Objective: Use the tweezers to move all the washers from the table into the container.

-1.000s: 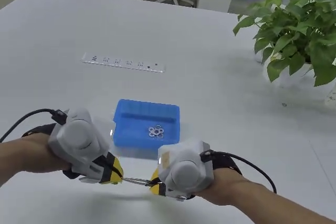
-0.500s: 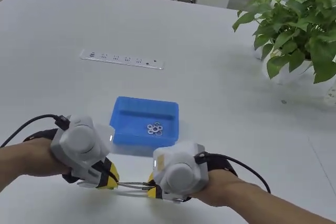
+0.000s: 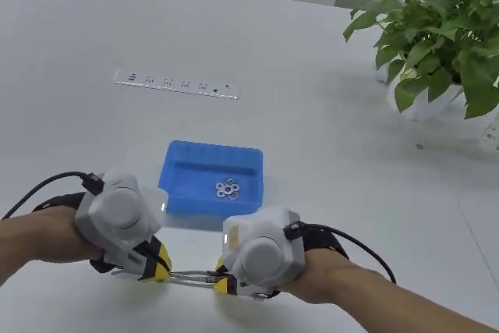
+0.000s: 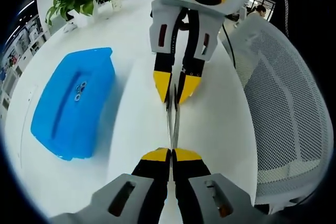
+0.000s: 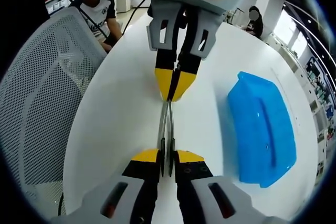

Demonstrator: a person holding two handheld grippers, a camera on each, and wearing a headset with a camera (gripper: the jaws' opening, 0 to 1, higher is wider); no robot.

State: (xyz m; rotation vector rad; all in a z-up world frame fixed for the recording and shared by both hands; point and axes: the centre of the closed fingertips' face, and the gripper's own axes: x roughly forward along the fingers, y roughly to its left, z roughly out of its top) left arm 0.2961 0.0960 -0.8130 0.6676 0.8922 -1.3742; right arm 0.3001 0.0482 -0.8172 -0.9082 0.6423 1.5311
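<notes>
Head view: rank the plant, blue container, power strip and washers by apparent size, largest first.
1. plant, cropped by the frame.
2. blue container.
3. power strip, longer yet much thinner, and farther off, so this placing is unsure.
4. washers, clustered in the container.

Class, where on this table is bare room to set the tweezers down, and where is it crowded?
Bare table lies between the power strip and the blue container, and from the container rightward to the plant. Crowded: the near edge, where left gripper and right gripper clamp the tweezers.

White table [image 3: 351,193] bears blue container [image 3: 201,205]; power strip [image 3: 175,85]; potted plant [image 3: 437,33].
</notes>
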